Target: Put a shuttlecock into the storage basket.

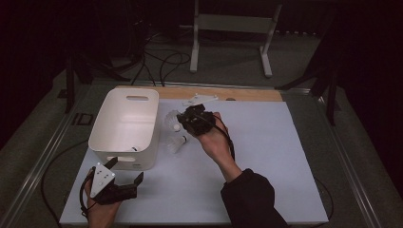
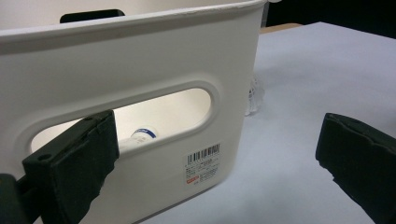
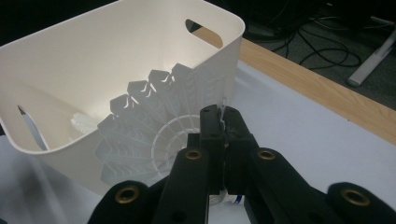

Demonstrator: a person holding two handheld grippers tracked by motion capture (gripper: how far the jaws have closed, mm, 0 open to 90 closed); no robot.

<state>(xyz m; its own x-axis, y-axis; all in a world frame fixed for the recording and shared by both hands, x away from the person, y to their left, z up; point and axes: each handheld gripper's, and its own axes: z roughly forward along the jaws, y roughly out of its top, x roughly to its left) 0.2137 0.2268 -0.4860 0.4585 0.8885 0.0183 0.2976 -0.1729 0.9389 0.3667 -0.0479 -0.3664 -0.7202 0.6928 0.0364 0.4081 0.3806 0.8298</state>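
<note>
High view: right gripper (image 1: pixel 183 119) held over the white mat (image 1: pixel 266 161), jaws pressed onto a white shuttlecock (image 1: pixel 173 120) whose skirt sticks out just past the jaw tips toward the white plastic bin (image 1: pixel 124 128); the bin's right wall is just beside those tips. A second shuttlecock (image 1: pixel 176 144) lies on the mat below and just beside the right gripper's jaws, apart from them, near the bin's right wall. Left gripper (image 1: pixel 127 172) rests low at the mat's near-left edge, jaws spread, one jaw tip right at the bin's near wall, the other out over bare mat. Left gripper view: the left gripper (image 2: pixel 215 158) has its jaws wide apart, nothing between the pads; the bin's near wall (image 2: pixel 140 70) with its oval handle slot and barcode label (image 2: pixel 202 163) stands in front of and between the jaws; the left-hand jaw overlaps the slot, contact unclear. Through the slot a shuttlecock inside the bin (image 2: pixel 142 136) shows, cork with blue band, just beside that jaw. Right gripper view: right gripper (image 3: pixel 223 122) jaws closed together, pinching the rim of the shuttlecock's (image 3: pixel 154 126) feather skirt, which fans out to the left of the jaws in front of the bin (image 3: pixel 70 60); a white bit lies on the bin floor, too unclear to name.
</note>
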